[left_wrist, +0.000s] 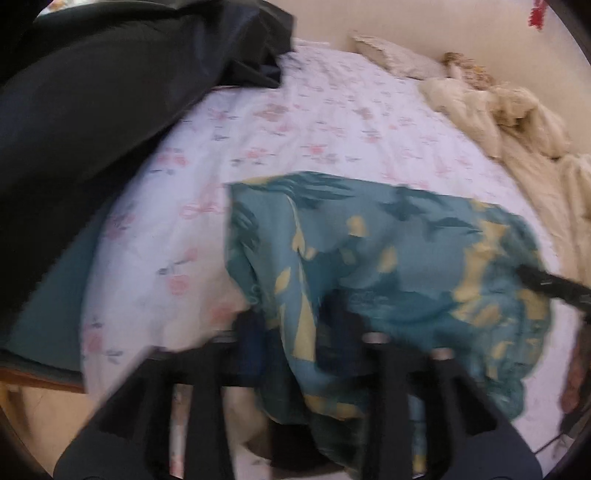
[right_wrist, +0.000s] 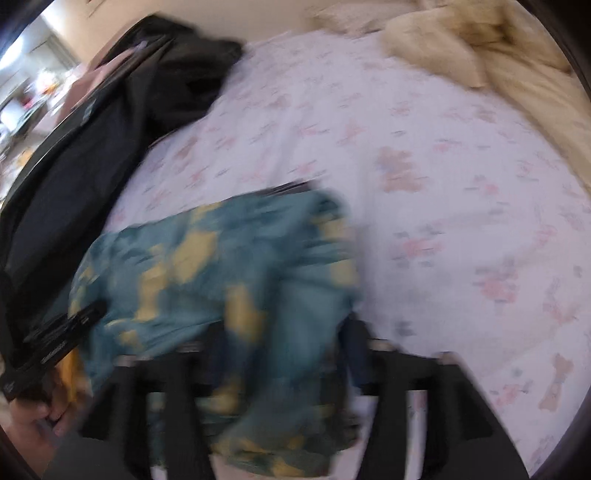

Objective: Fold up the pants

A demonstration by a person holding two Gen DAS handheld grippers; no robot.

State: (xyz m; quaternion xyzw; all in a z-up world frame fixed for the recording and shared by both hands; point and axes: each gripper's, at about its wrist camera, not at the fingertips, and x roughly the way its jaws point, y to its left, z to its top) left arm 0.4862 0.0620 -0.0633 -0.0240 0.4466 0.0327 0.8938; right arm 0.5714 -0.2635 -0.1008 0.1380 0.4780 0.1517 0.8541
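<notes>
left wrist view gives me the bed sheet [left_wrist: 332, 122] as the biggest thing, white with pink flowers, filling most of the frame. along its left edge lies a heap of black clothing [left_wrist: 92, 92], and along the right edge a rumpled cream blanket [left_wrist: 517, 122], with a pale pillow [left_wrist: 391, 55] up by the beige wall [left_wrist: 424, 22]. on the near half of the sheet lie the pants [left_wrist: 388, 266], teal with yellow leaf shapes, bunched into a broad slab. their long axis runs across the bed, from my left claw toward my right claw, with a straight edge on the far side and the near part hanging down over the bed's edge.

my left gripper [left_wrist: 295, 332] has teal cloth bunched between its fingers, so i read it as clamped on the pants, though blur softens the tips. my right gripper [left_wrist: 546, 284] shows here as a dark bar against the cloth's right end.

right wrist view is heavily smeared. the cloth [right_wrist: 221, 266] drapes over my right gripper [right_wrist: 280, 343] and fills the gap between its fingers; i take that as a grip on the pants. the left gripper [right_wrist: 70, 325] sits at the cloth's left end. a bright room [right_wrist: 26, 74] shows beyond the black heap [right_wrist: 110, 110].
</notes>
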